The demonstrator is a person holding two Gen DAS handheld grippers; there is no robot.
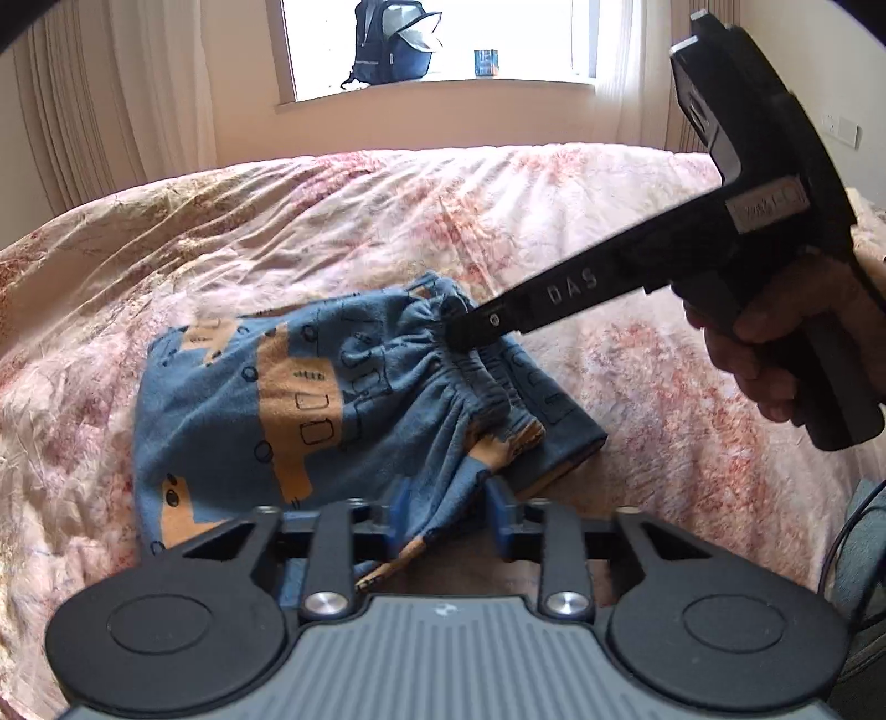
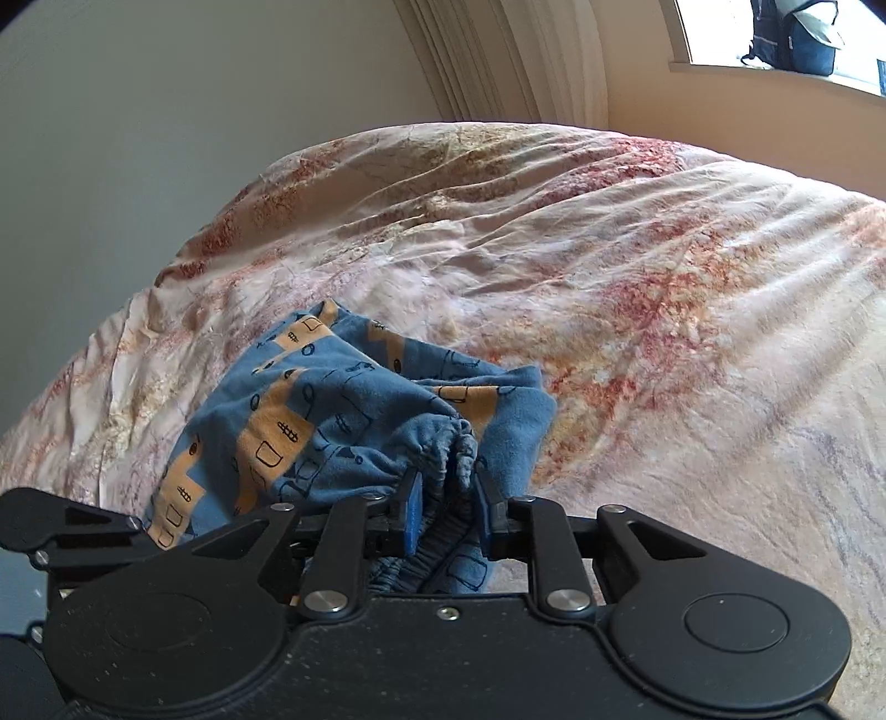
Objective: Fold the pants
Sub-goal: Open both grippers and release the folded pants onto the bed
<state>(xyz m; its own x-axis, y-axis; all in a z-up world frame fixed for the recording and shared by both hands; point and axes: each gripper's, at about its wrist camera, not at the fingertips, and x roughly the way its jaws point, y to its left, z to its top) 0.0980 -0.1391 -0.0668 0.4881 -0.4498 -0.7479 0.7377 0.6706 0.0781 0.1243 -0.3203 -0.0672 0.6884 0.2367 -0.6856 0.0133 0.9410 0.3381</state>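
Note:
Blue pants [image 1: 249, 399] with orange patches lie folded into a small bundle on the flowered bedspread [image 1: 498, 210]. My left gripper [image 1: 448, 512] is open at the near edge of the bundle, and loose cloth hangs between its blue pads [image 1: 400, 509] without being pinched. My right gripper [image 1: 462, 335] comes in from the right, held by a hand [image 1: 775, 343], with its tip on the gathered elastic waistband [image 1: 476, 382]. In the right wrist view the right gripper [image 2: 447, 509] is narrowly open, and the bunched waistband [image 2: 451, 443] of the pants [image 2: 332, 432] lies between its pads.
The bedspread [image 2: 664, 277] is wrinkled and runs to the far edge of the bed. Behind it are curtains [image 1: 138, 111] and a window sill holding a dark backpack [image 1: 393, 44] and a small box [image 1: 485, 62]. A wall switch [image 1: 841, 130] is at the right.

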